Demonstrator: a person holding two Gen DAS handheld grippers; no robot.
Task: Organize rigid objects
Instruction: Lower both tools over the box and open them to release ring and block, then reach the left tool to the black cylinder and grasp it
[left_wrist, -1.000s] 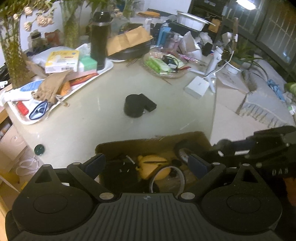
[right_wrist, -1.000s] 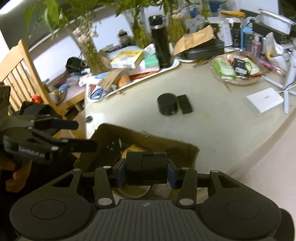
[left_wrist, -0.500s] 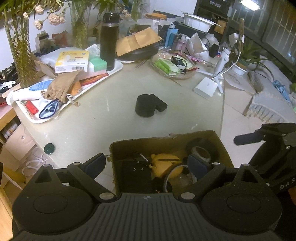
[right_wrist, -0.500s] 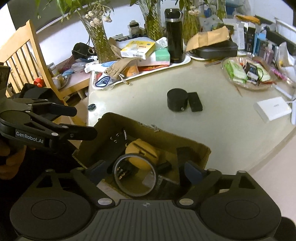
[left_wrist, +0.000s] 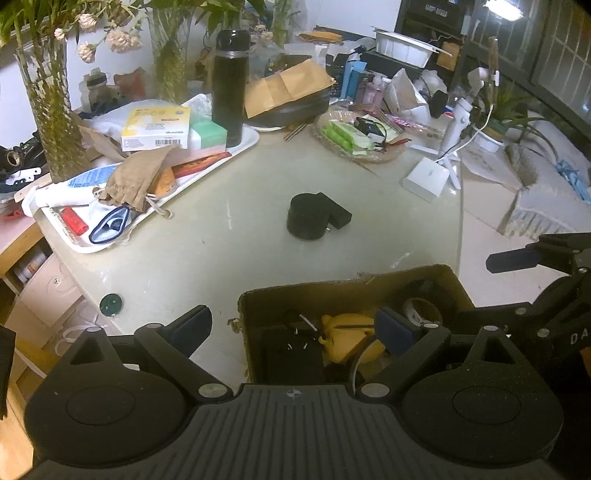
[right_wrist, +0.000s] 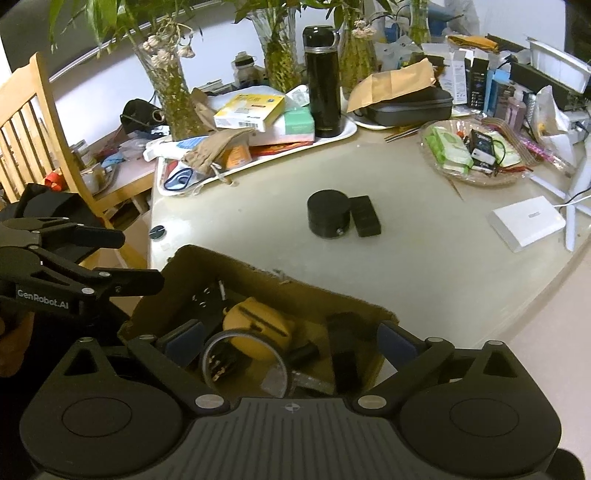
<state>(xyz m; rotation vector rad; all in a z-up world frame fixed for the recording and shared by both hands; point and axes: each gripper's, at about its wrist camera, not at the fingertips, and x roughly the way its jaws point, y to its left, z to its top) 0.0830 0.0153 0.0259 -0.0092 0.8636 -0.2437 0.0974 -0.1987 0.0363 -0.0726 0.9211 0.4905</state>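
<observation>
Round puck (right_wrist: 328, 218) beside block (right_wrist: 365, 220) on table (right_wrist: 424, 266), behind box (right_wrist: 343, 301).

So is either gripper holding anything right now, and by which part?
Nothing is held. The right gripper has just opened, jaws apart and empty above the cardboard box. The left gripper is open and empty too.

At the table's far edge a white tray (left_wrist: 236, 149) carries a tall black flask (left_wrist: 228, 81), a yellow box (left_wrist: 155, 127) and a brown cloth pouch (left_wrist: 138, 177). A wooden chair (right_wrist: 26, 122) stands beside the table's left edge.
</observation>
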